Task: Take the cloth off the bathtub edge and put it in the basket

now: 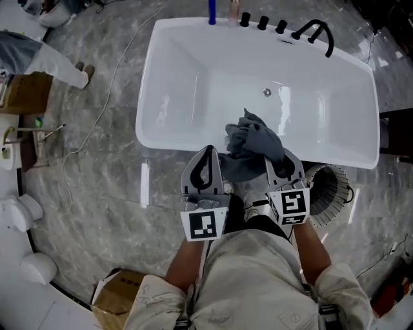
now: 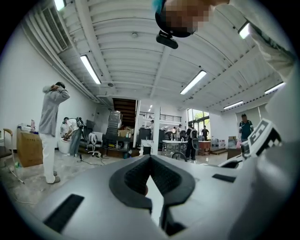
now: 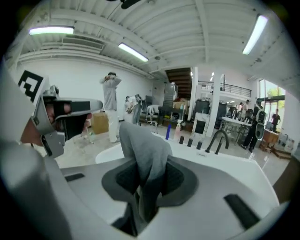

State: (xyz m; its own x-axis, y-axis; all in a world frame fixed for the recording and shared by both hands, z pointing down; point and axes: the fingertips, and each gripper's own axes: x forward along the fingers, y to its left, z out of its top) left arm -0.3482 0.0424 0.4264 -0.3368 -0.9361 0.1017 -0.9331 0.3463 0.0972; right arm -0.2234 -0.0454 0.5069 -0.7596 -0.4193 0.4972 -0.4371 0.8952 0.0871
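Observation:
A crumpled grey cloth (image 1: 255,138) hangs over the near rim of the white bathtub (image 1: 145,116), and my right gripper (image 1: 270,156) is shut on it. In the right gripper view the cloth (image 3: 143,145) stands up in a fold out of the right gripper (image 3: 145,180), with the bathtub (image 3: 110,153) behind it. My left gripper (image 1: 208,151) is just left of the cloth, shut and holding nothing. In its own view the left gripper (image 2: 151,161) points up at the room. A round ribbed basket (image 1: 329,187) stands on the floor to the right of my right gripper.
A black faucet (image 1: 316,29) and a blue bottle (image 1: 211,11) sit on the tub's far rim. A cardboard box (image 1: 119,293) lies at the lower left. A person (image 1: 58,64) stands at the upper left, and a cable (image 1: 110,90) runs over the marble floor.

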